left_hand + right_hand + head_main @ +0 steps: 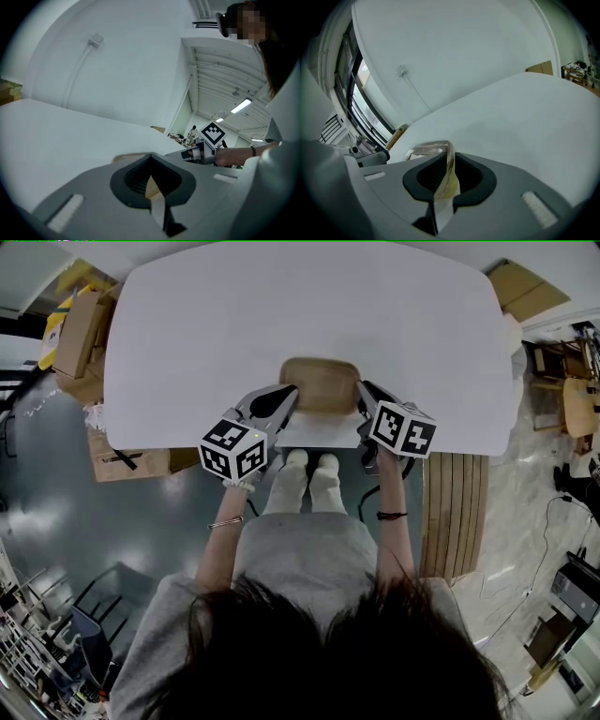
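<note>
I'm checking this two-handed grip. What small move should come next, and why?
Probably a small, even lift of both sides. The left tongs and right tongs each look shut on opposite rims of the tan rounded tray at the near edge of the white table. Raising one side first would likely tilt it.

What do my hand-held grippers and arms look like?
The left hand-held gripper and right hand-held gripper are grey with dark ribbed pads, each carrying a white cube of black square markers. Bare forearms; thin bracelet on left wrist, dark band on right.
</note>
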